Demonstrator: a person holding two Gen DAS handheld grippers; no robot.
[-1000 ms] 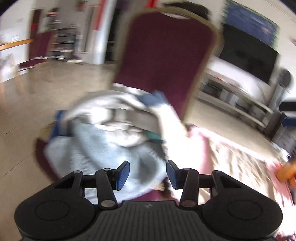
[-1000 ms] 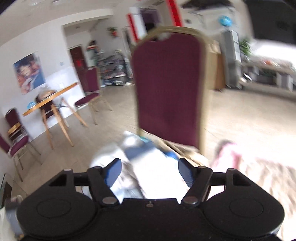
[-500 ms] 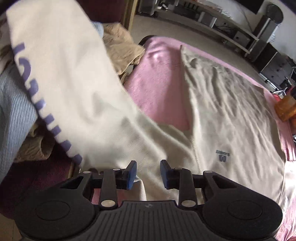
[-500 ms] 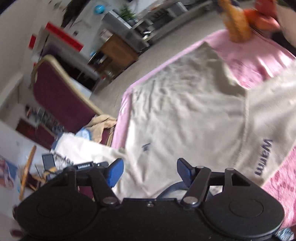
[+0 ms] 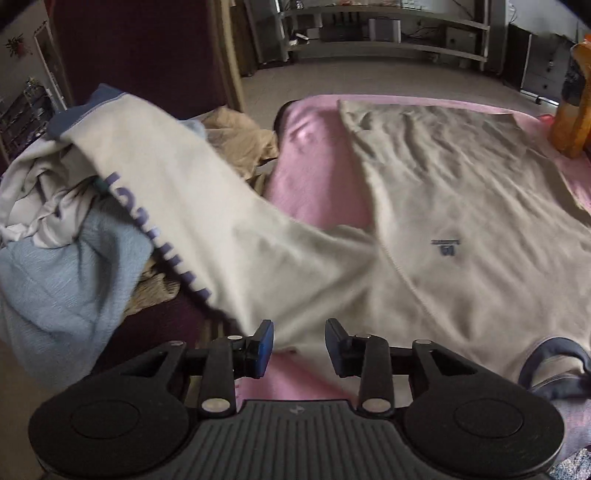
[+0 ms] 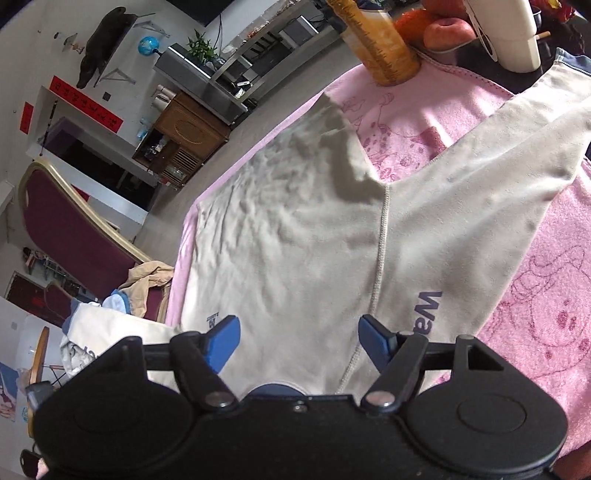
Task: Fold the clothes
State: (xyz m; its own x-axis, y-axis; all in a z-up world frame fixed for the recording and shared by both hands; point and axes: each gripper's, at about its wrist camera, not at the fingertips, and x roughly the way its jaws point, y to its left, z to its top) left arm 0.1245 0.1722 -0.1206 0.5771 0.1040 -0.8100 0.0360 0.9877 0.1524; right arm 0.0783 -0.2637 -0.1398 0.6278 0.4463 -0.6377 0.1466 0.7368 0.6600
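A cream long-sleeved shirt [image 5: 461, 192] lies spread flat on a pink blanket [image 5: 317, 173]. One sleeve [image 5: 177, 192] with blue lettering stretches left over a pile of clothes on a chair. My left gripper [image 5: 299, 345] is open just above the shirt's near edge at the sleeve's base, with nothing between its fingers. In the right wrist view the same shirt [image 6: 295, 236] fills the middle, its other sleeve [image 6: 491, 184] reaching right across the pink blanket [image 6: 546, 295]. My right gripper [image 6: 299, 339] is open wide above the shirt near its dark collar.
A pile of clothes [image 5: 55, 258] with a light blue knit covers the seat of a maroon chair [image 5: 147, 51] on the left. An orange bottle [image 6: 380, 40], fruit and a white object [image 6: 506, 33] stand at the blanket's far edge. Shelves line the far wall.
Both grippers swung down from facing the chair to just above the shirt on the blanket. The left gripper's fingers stand a little wider apart than half a second ago.
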